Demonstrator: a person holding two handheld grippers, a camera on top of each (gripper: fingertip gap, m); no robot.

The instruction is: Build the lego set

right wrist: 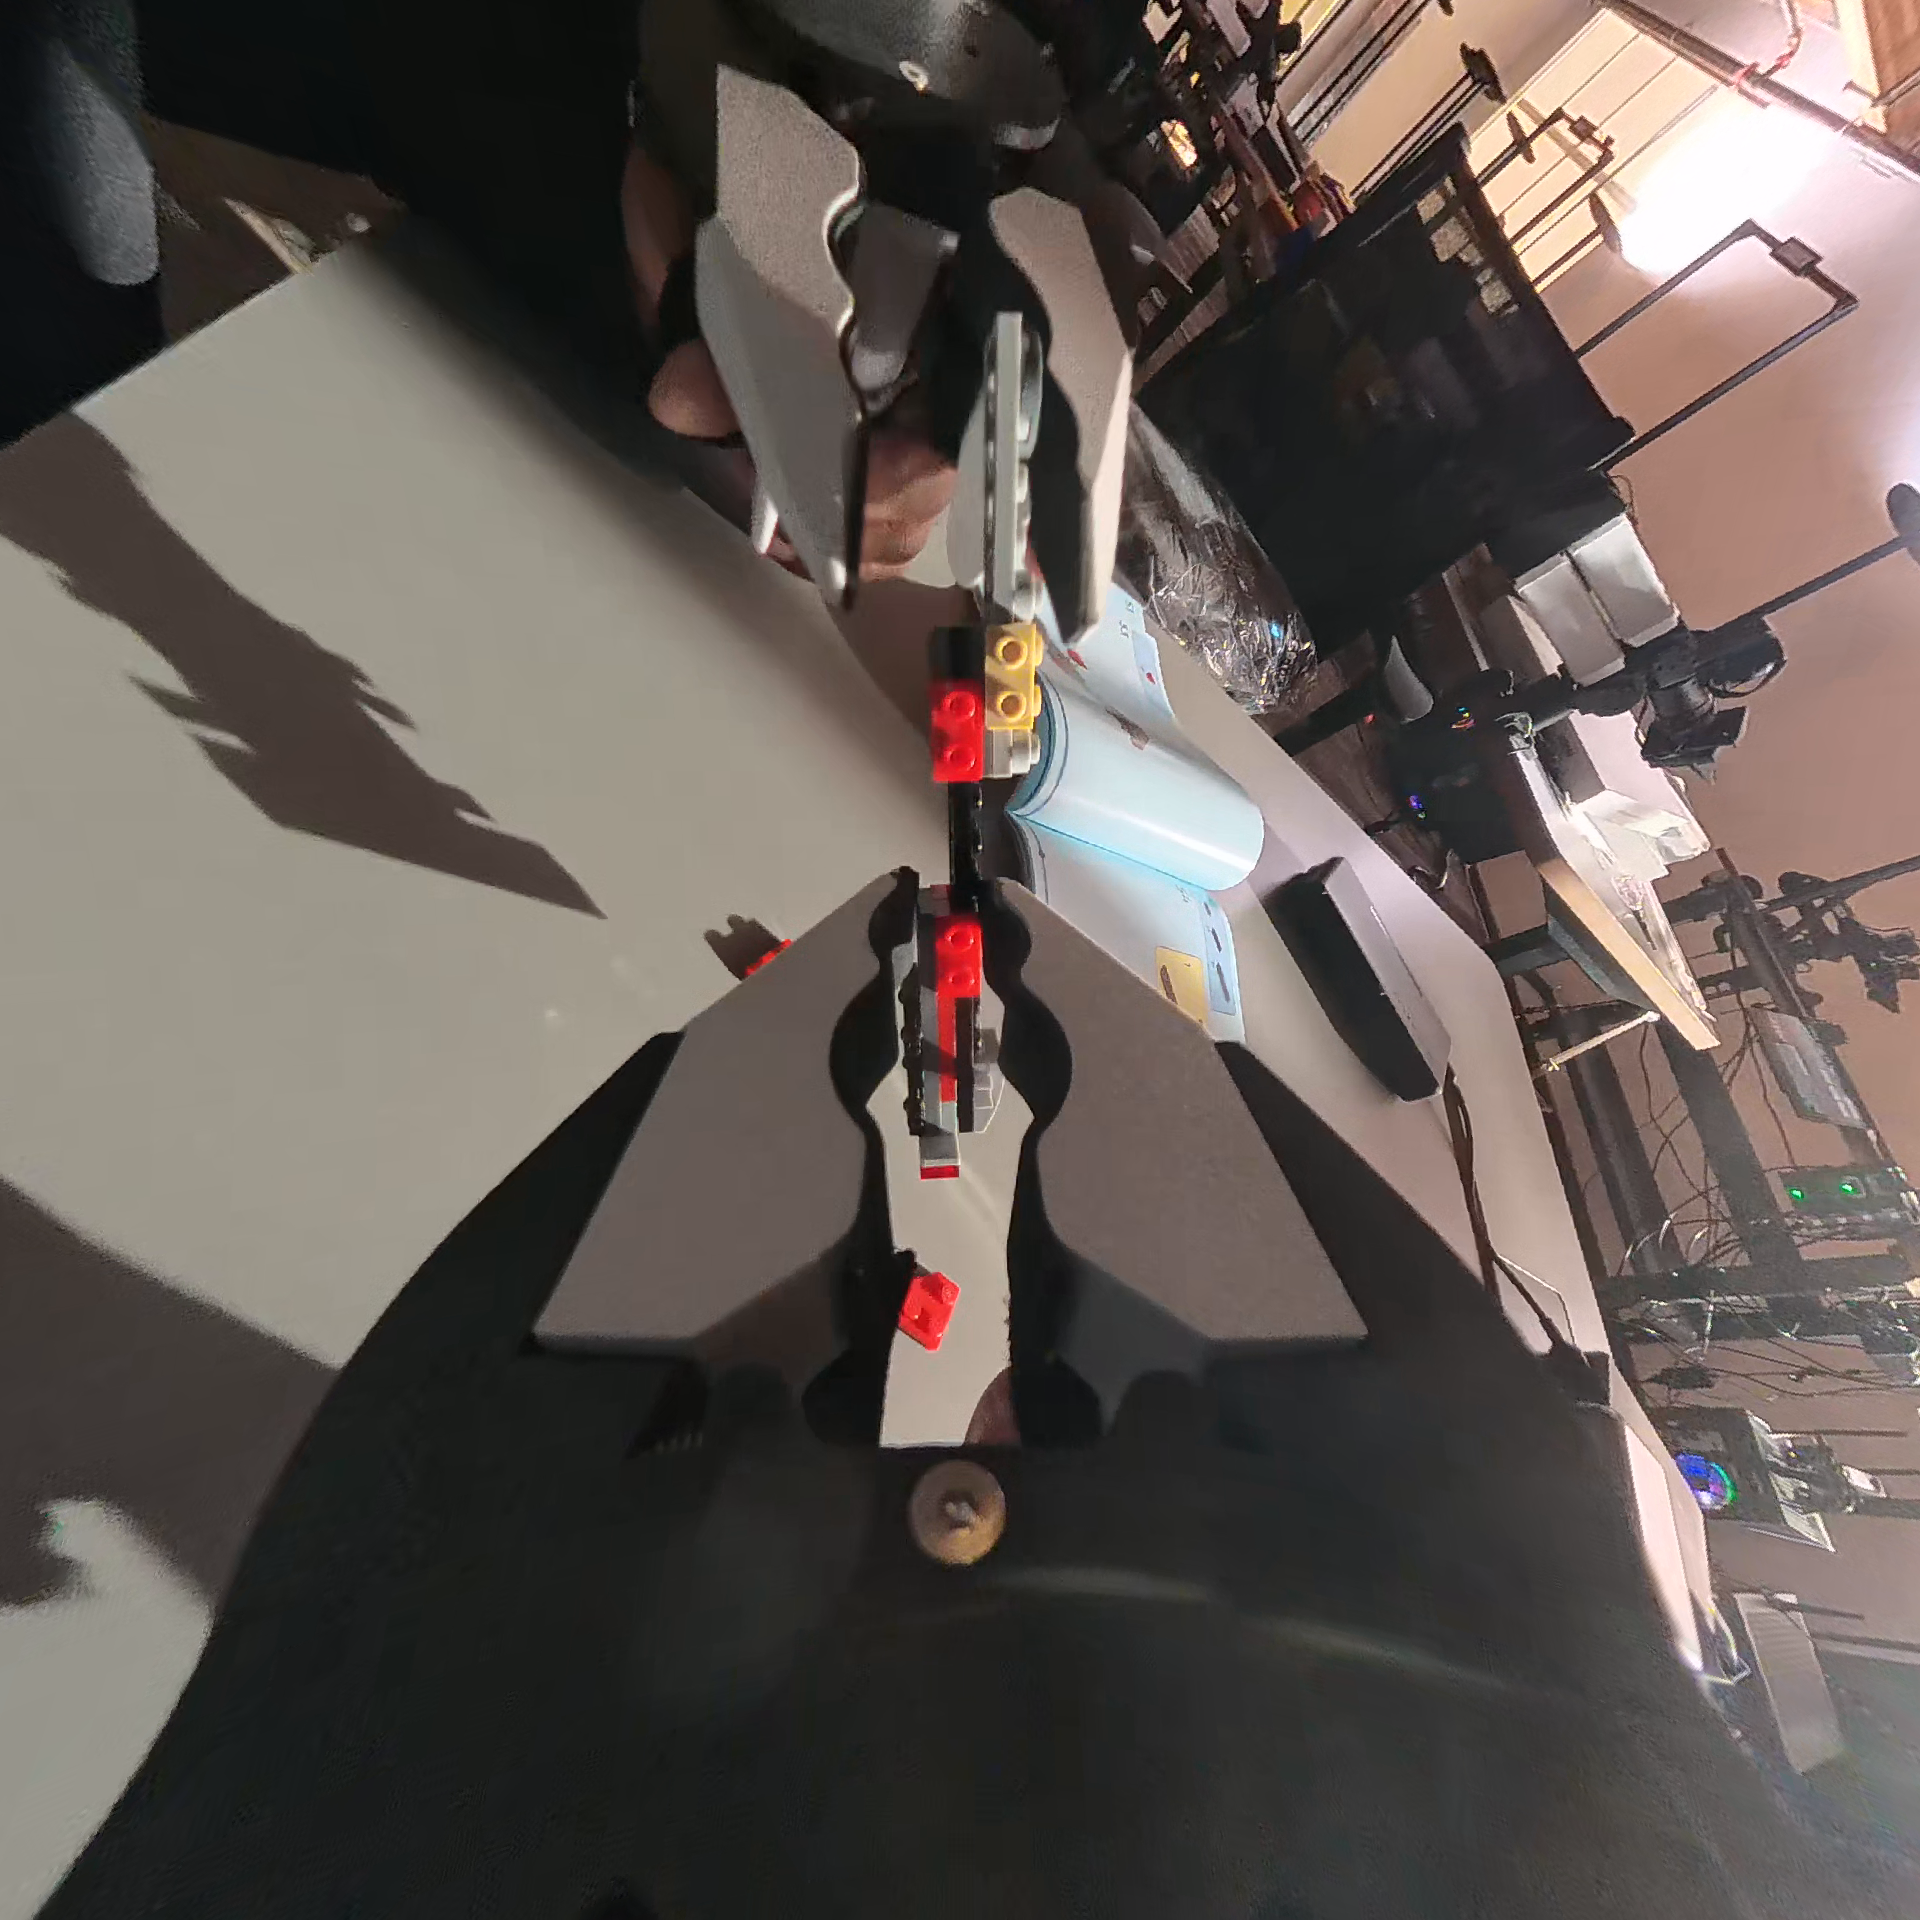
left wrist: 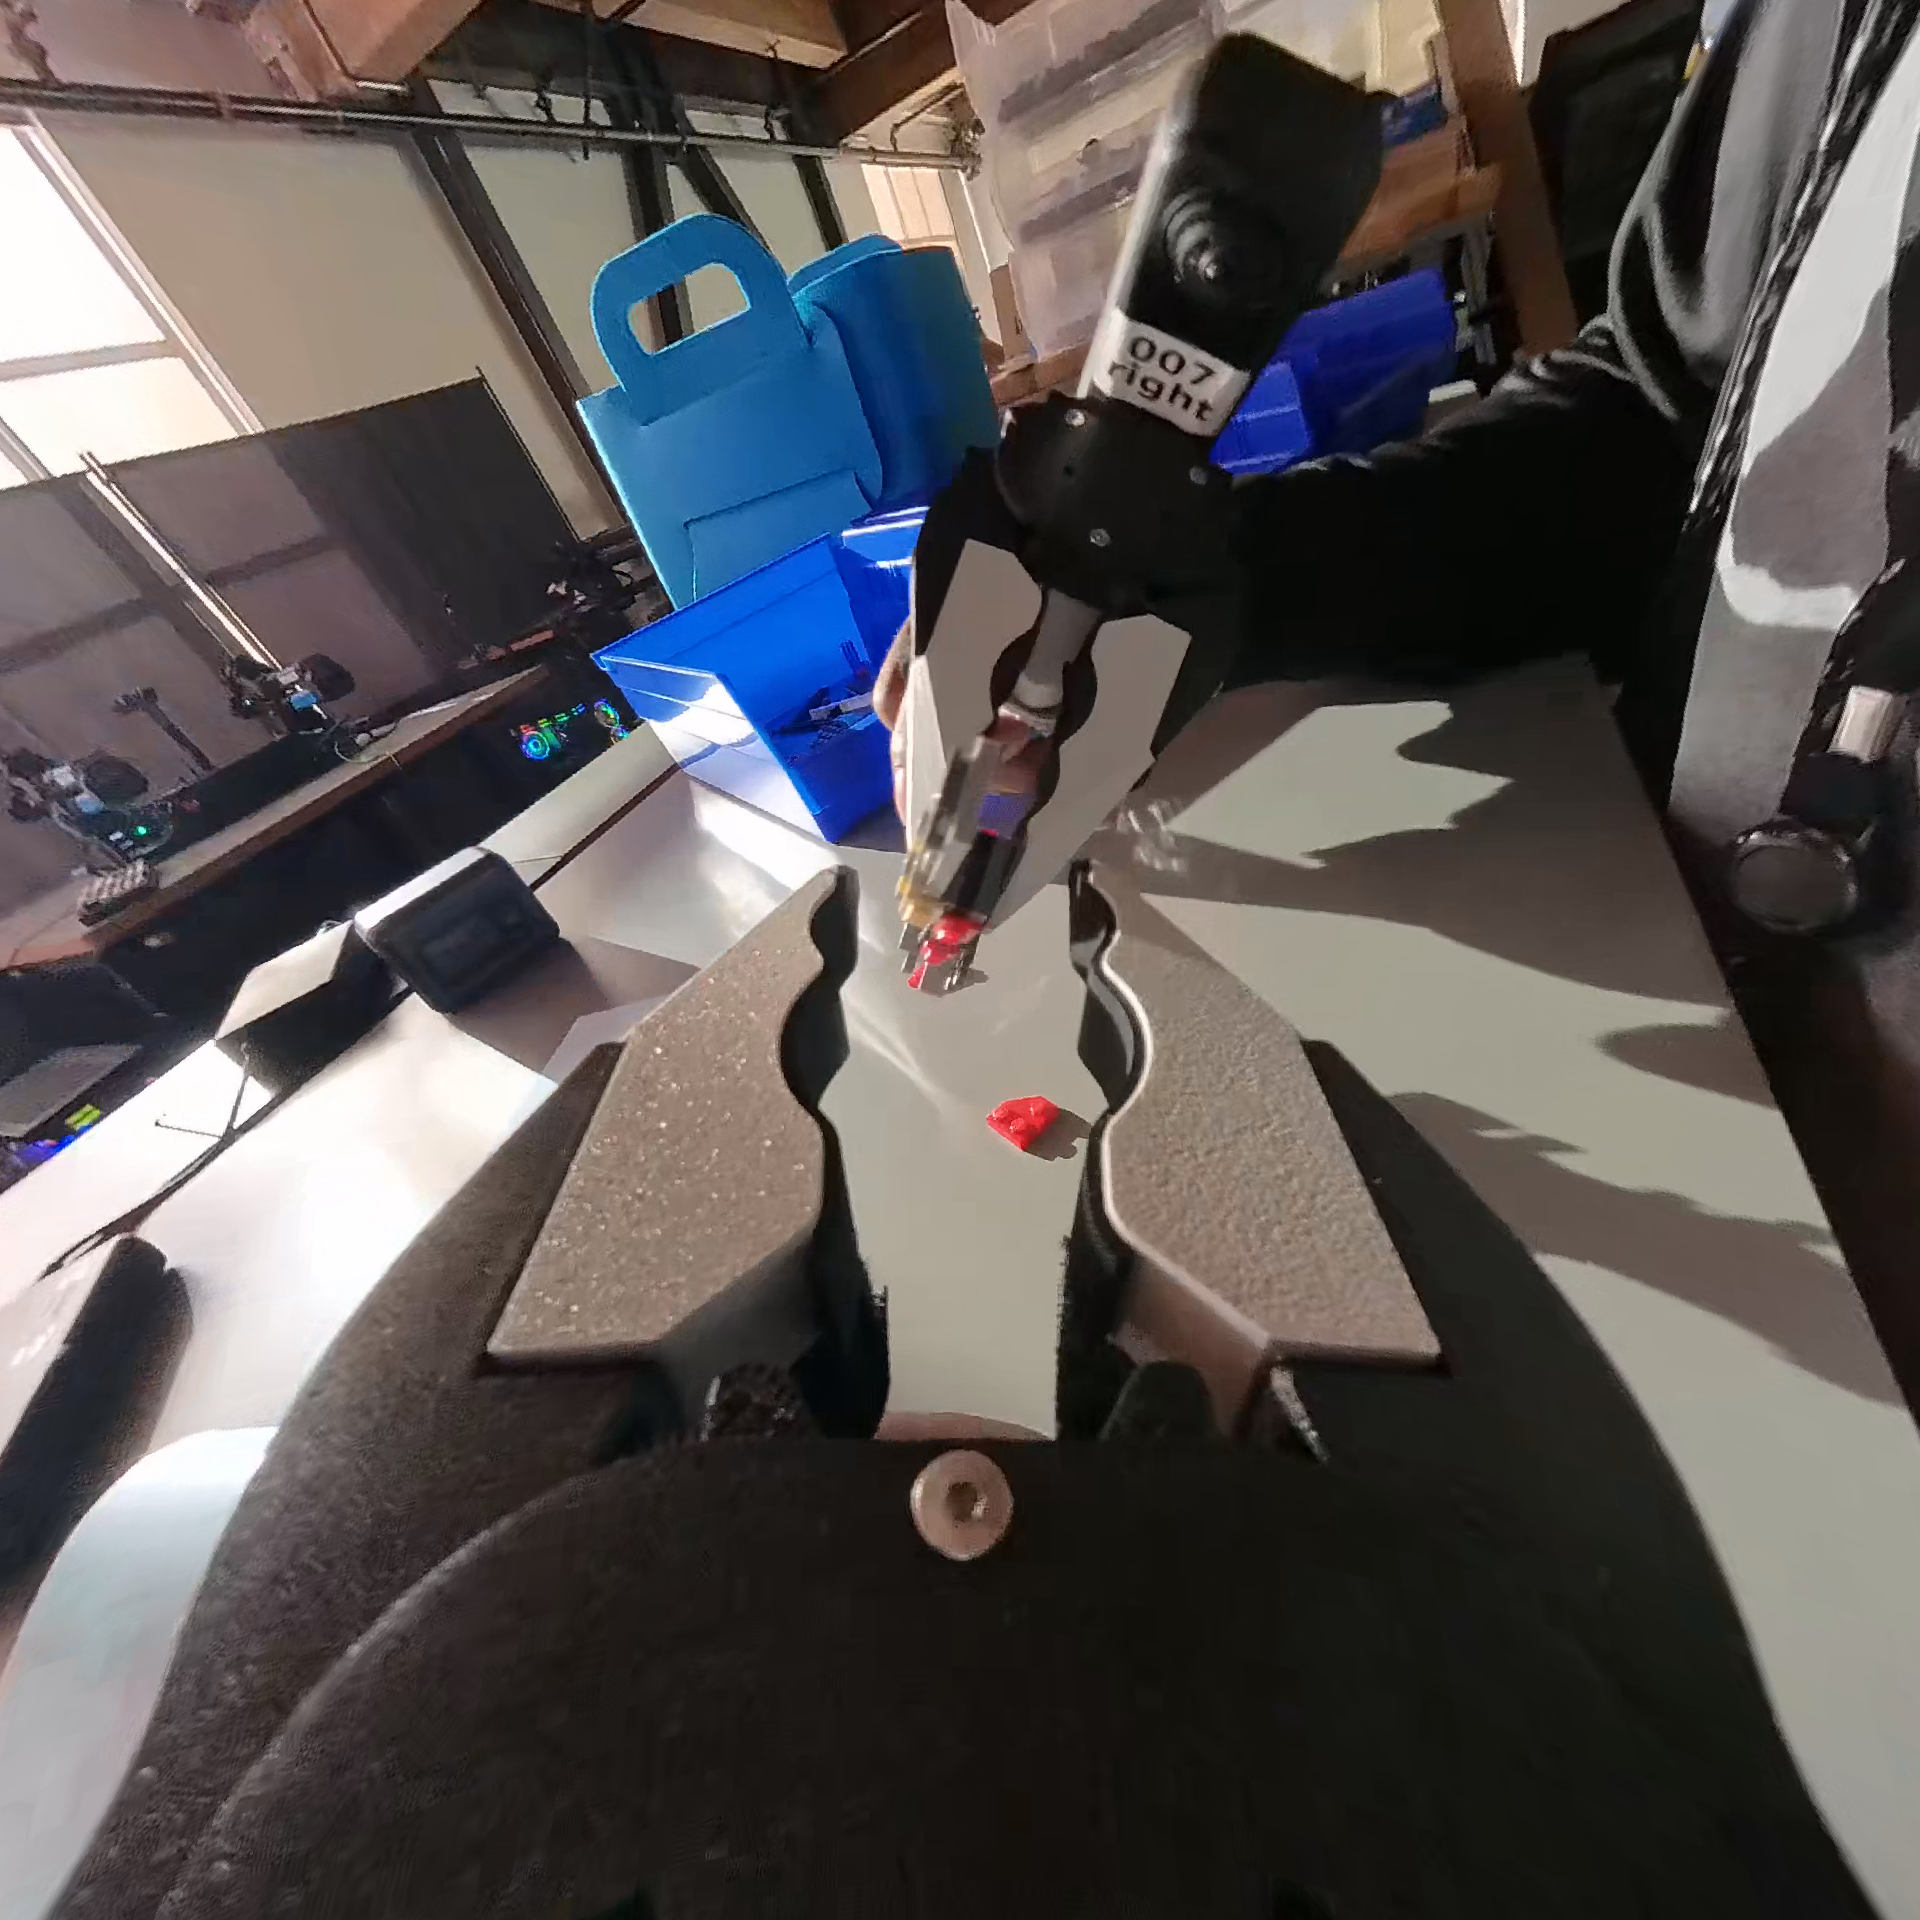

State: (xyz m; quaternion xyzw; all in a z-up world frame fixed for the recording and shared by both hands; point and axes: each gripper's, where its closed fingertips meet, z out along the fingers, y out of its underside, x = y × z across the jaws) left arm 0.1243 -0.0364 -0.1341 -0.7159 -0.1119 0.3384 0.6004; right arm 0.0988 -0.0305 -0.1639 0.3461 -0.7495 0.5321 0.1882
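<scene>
On our pale grey table [left wrist: 1351, 883], sunlit workshop behind; blue bin [left wrist: 769, 686] and felt bag [left wrist: 727, 416] far side, open booklet [right wrist: 1132, 800] beside the build; right gripper [right wrist: 951, 904] clamps the lego assembly [right wrist: 961, 831] above the table; left gripper [left wrist: 961, 904] spread, empty; loose red plate [left wrist: 1023, 1120] between its fingers.

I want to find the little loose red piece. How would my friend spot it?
Look at the grey table, then between the fingers of the open left tool. There lies the small red lego plate, flat and alone, unlike the red bricks on the lego model clamped in the right tool.
</scene>
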